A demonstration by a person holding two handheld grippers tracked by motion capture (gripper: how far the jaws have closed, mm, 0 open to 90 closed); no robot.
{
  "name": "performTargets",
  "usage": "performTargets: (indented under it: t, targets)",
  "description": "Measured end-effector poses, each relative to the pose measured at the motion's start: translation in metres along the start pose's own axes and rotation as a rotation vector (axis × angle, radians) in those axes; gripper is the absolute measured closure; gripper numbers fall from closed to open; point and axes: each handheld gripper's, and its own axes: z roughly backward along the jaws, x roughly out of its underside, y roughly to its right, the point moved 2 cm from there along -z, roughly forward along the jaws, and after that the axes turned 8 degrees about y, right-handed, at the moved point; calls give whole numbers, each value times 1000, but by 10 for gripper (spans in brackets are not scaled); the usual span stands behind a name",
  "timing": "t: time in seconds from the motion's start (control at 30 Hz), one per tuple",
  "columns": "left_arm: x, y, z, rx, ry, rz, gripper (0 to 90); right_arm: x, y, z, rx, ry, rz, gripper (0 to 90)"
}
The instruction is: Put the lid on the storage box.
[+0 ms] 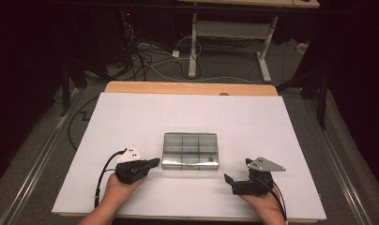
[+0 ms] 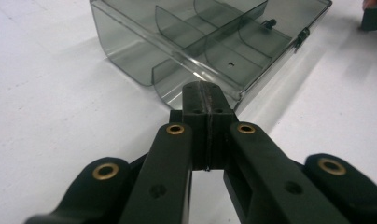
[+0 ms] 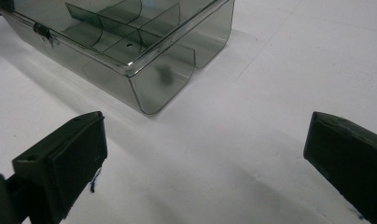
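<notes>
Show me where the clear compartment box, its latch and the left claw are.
Compartment box (image 1: 190,150), high view, middle of its lid.
Latch (image 3: 43,32), right gripper view, metal clasp on the front edge.
Left claw (image 2: 206,100), left gripper view, tips of its shut jaws.

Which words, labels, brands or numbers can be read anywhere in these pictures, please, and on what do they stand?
None can be read: the clear compartment box, the white table cover and both grippers, left and right, bear no legible print. The box's lid and walls are plain smoky plastic.
</notes>
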Motion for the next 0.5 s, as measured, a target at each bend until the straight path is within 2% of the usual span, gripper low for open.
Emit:
performTargets:
  t: [0.03,0.1,0.23,0.37,0.5]
  targets:
    - [-1,-2,1,-7,2,-3,875,0,0,0,1,2,2,4]
    - [-1,-4,3,-32,7,-38,874,0,0,0,1,3,2,4]
    - [-7,-14,10,-62,25,-33,875,0,0,1,-1,4,-1,4]
    - [-10,-25,19,-110,39,-70,873,-1,-1,2,1,13,-2,4]
    - [-12,-32,30,-129,50,-68,872,-2,-1,2,3,17,-1,4]
